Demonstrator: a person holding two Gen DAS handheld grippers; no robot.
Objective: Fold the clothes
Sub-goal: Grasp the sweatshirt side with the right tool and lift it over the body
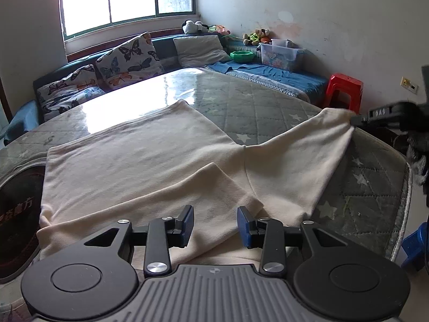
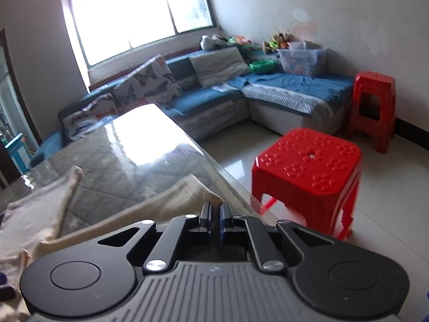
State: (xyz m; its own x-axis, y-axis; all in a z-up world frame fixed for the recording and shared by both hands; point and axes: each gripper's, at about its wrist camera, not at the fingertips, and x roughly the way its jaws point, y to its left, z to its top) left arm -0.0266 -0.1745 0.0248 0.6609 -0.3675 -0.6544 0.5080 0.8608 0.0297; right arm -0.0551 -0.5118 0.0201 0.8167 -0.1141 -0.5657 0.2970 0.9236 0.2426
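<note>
Bare quilted table (image 1: 254, 107) lies beyond the shirt (image 1: 139, 158); 2 red stools (image 2: 308, 166) flank its right edge.

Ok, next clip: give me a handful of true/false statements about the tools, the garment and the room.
1. The left tool is open, its pads apart above the cream garment. True.
2. The right tool is open and holds nothing. False: it is shut on the garment's sleeve end, as the left wrist view also shows.
3. The garment lies on a quilted, star-patterned surface. True.
4. The stool nearest the right tool is blue. False: the near stool is red, as is the taller stool by the wall.
5. Butterfly-print cushions sit on the sofa under the window. True.
</note>
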